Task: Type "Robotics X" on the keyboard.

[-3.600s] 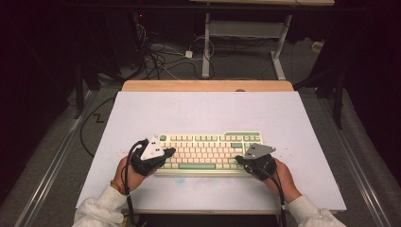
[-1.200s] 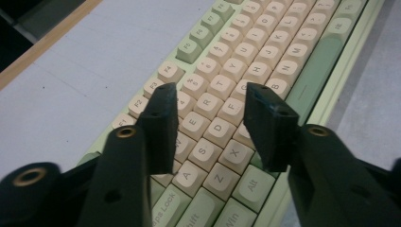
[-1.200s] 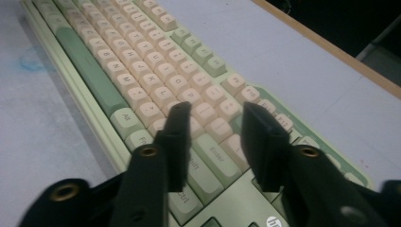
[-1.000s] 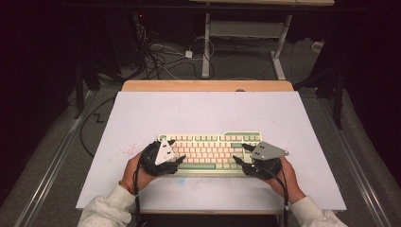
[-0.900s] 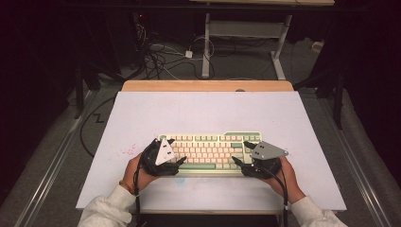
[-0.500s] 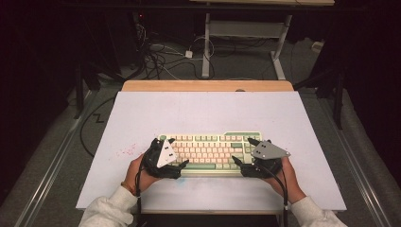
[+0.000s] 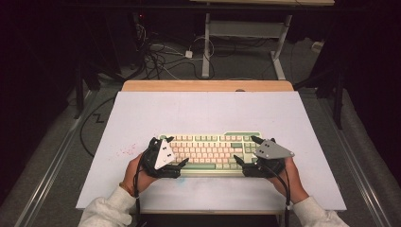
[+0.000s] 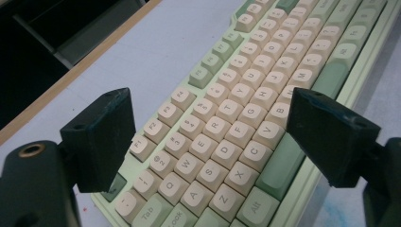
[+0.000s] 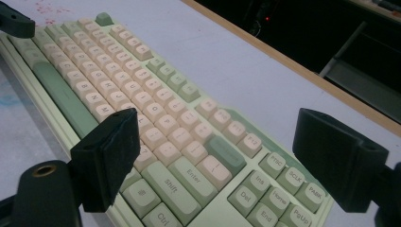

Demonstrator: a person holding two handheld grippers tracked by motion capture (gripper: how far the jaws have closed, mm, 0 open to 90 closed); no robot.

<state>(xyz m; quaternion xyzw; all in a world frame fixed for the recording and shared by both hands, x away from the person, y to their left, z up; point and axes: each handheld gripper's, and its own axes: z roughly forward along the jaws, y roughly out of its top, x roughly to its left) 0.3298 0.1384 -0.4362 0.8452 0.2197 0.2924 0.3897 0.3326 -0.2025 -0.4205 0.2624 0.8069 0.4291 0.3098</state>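
A pale green keyboard [image 7: 213, 151] with cream keys lies flat on the white table top [image 7: 208, 113], near its front edge. My left gripper [image 7: 177, 150] straddles the keyboard's left end, one jaw past the far edge and one past the near edge. My right gripper [image 7: 244, 149] straddles the right end the same way. In the left gripper view the left gripper [image 8: 210, 99] is open over the letter keys [image 8: 227, 142]. In the right gripper view the right gripper [image 9: 217, 118] is open over the Enter key [image 9: 191, 177]. Both pairs of jaws have just been opening, with the keyboard between them and no pad pressing on it.
A wooden strip [image 7: 208, 85] runs along the table's far edge. Red specks [image 7: 125, 151] mark the surface left of the keyboard. Cables [image 7: 161, 61] and a desk frame [image 7: 246, 33] stand on the floor beyond. The left gripper's jaw tip [image 9: 14, 23] pokes into the right gripper view.
Both grippers' jaws stand wider apart than a second ago. The hands have stayed at the keyboard's two ends, and the keyboard rests flat on the table.
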